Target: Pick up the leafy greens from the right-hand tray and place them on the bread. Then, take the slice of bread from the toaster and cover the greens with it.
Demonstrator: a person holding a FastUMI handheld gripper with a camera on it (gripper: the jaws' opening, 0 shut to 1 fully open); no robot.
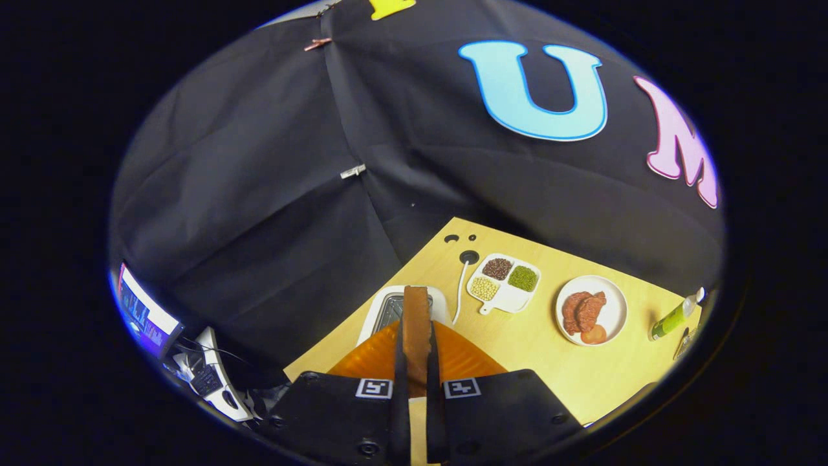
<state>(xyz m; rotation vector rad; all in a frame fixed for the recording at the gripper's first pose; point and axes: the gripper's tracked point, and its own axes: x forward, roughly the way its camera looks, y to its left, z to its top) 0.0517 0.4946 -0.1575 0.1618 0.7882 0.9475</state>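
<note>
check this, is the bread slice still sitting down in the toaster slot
No, the bread slice is clamped edge-on between both fingers of the tool, lifted above the white toaster.

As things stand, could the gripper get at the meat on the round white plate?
Probably not yet: the gripper is shut on a bread slice, held upright between its fingers above the toaster. The meat lies uncovered on its plate, off to the side.
</note>
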